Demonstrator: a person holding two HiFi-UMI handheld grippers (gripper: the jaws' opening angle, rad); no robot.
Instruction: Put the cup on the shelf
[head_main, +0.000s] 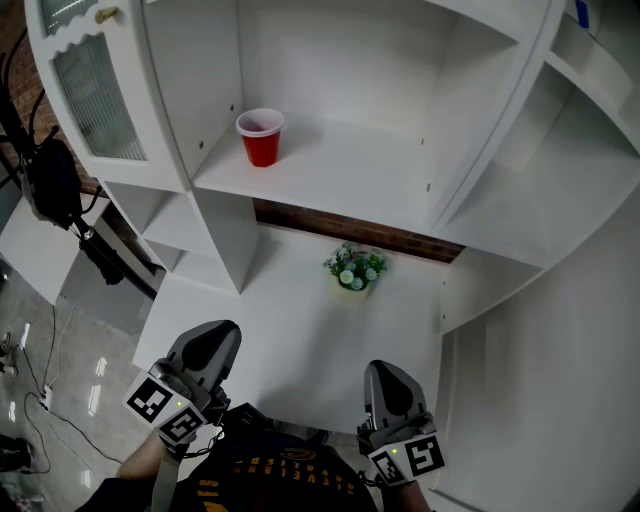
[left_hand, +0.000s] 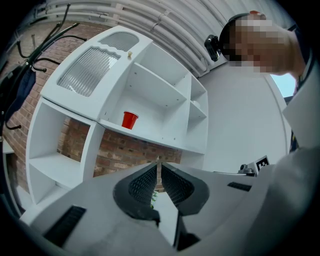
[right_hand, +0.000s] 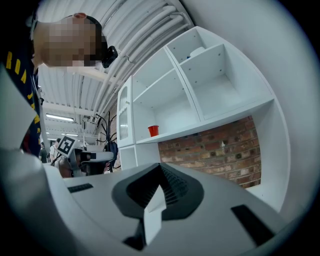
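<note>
The red plastic cup (head_main: 261, 136) stands upright on the white shelf (head_main: 350, 165), towards its left end near the divider, mouth up, with nothing touching it. Below, on the white desktop (head_main: 290, 330), sits a small pot of white flowers (head_main: 353, 268). My left gripper (head_main: 212, 340) and right gripper (head_main: 384, 378) hang low by the desktop's near edge, well apart from the cup — both pairs of fingers pressed together, gripping nothing.
</note>
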